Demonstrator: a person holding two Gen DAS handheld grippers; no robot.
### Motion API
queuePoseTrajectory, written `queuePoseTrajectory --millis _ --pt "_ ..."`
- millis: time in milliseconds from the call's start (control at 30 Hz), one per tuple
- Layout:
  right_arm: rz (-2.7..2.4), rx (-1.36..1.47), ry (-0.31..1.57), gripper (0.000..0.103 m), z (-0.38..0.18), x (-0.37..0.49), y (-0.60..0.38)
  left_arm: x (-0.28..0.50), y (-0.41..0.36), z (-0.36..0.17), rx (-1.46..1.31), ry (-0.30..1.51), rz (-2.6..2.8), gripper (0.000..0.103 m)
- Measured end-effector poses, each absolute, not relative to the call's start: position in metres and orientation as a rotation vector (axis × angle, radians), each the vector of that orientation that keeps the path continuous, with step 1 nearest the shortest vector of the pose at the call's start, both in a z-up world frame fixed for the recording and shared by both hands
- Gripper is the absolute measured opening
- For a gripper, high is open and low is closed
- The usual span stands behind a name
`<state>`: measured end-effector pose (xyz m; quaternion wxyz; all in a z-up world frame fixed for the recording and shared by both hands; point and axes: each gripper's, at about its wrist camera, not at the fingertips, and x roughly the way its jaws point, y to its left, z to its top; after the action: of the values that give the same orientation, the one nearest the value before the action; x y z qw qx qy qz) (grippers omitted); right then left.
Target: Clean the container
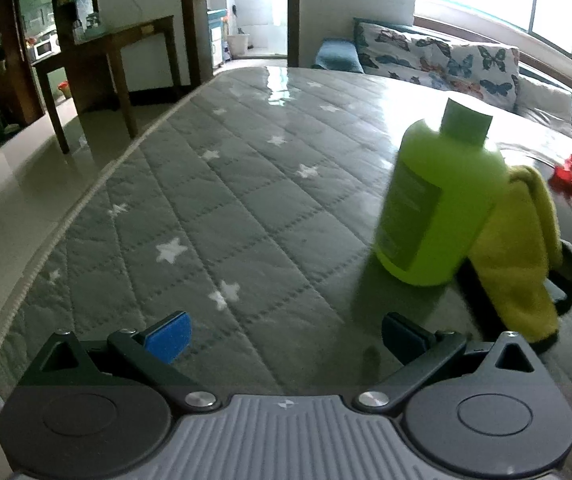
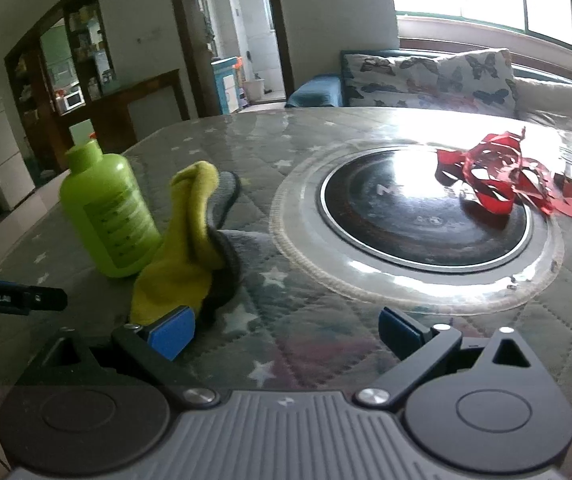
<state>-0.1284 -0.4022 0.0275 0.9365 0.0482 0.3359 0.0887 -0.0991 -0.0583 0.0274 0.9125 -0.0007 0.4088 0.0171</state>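
A lime-green bottle (image 1: 437, 204) with a pale cap stands upright on the glass-covered table; it also shows in the right wrist view (image 2: 110, 208). A yellow-and-grey cloth (image 1: 517, 256) lies bunched right beside it, also seen in the right wrist view (image 2: 194, 240). My left gripper (image 1: 286, 336) is open and empty, low over the table, left of the bottle. My right gripper (image 2: 286, 332) is open and empty, its left pad close to the cloth's near edge. The left gripper's tip (image 2: 18, 300) shows at the far left of the right wrist view.
A round black induction plate (image 2: 421, 216) is set in the table (image 1: 214, 200), with red cut paper (image 2: 497, 176) on its far right. The table's curved edge runs along the left. A butterfly-print sofa (image 1: 437, 60) stands behind, a dark wooden desk (image 1: 118, 52) at back left.
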Motion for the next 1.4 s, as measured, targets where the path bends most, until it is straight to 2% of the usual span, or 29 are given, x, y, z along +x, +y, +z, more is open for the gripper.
queuePoseTrajectory --millis 633,1400 --pt "0.018 0.100 0.669 0.100 0.014 -0.105 -0.448 -0.051 -0.004 0.010 -0.037 0.756 0.120 0.103" --pt "-0.139 0.123 0.647 0.101 0.008 -0.081 -0.507 -0.031 0.013 0.001 -0.032 0.690 0.133 0.103"
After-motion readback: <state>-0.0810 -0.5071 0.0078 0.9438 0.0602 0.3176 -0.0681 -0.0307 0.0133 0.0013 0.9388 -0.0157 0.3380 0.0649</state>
